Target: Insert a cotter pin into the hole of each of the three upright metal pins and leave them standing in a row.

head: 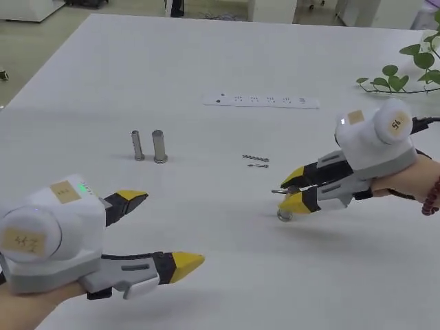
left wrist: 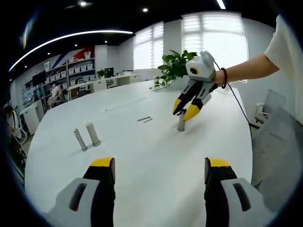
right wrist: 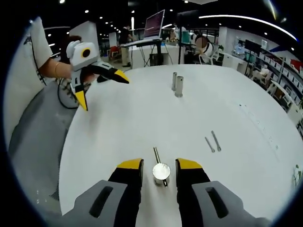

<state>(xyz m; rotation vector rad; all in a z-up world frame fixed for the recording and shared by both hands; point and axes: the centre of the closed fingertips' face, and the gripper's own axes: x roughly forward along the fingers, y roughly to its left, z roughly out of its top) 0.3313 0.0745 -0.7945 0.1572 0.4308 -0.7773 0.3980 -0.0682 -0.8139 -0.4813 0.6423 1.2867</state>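
Two bare metal pins [head: 138,146] [head: 159,146] stand side by side at the left middle of the white table [head: 220,275]; the left gripper view shows them as metal pins [left wrist: 92,134]. A third metal pin [right wrist: 161,173] stands between the jaws of my right gripper [head: 289,190], and a cotter pin [right wrist: 156,153] sticks out of it. The jaws straddle the pin's top with small gaps on both sides. Two loose cotter pins [head: 255,159] lie at mid-table. My left gripper [head: 161,230] hovers wide open at the near left, holding nothing.
A white power strip [head: 261,101] lies farther back on the table. A leafy plant [head: 405,69] reaches in at the far right. In the right gripper view, a person's sleeve and body sit behind the left gripper [right wrist: 106,92].
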